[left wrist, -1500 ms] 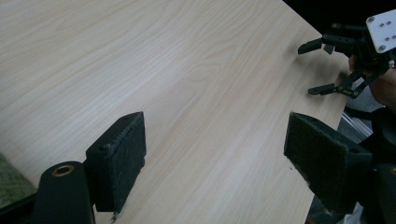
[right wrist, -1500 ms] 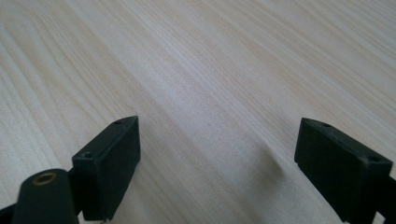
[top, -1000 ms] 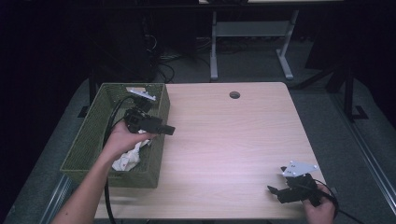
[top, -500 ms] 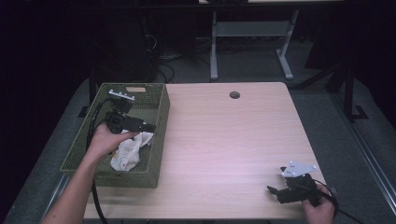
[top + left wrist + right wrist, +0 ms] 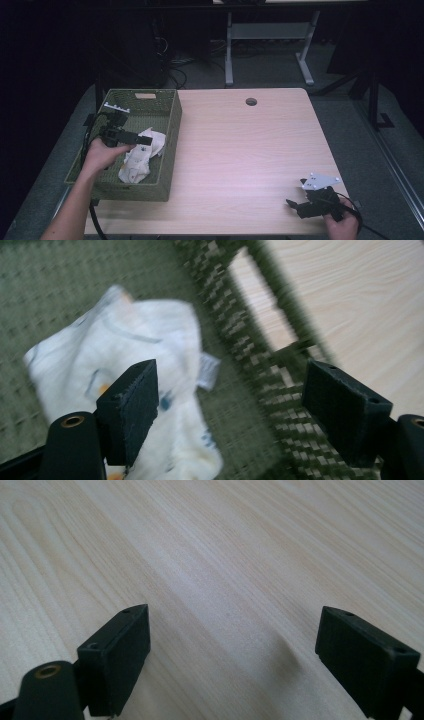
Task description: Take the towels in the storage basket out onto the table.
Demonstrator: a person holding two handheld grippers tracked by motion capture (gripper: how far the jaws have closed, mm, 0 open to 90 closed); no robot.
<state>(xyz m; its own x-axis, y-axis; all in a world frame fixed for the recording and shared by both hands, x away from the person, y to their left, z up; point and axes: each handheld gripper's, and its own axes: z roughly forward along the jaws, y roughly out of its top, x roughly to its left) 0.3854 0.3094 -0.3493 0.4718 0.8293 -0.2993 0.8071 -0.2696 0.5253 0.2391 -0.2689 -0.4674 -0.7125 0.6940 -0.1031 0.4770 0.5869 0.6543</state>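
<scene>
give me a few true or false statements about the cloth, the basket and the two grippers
1. The white cloth lies inside the green basket. True.
2. The left gripper is shut on the cloth. False: in the left gripper view its jaws stand wide apart above the cloth, holding nothing.
3. The right gripper sits low over bare table near the front right corner, jaws open. True.
4. The basket stands in the middle of the table. False: it sits at the table's left edge.
5. The cloth hangs over the basket's rim onto the table. False: it lies crumpled on the basket's floor.
</scene>
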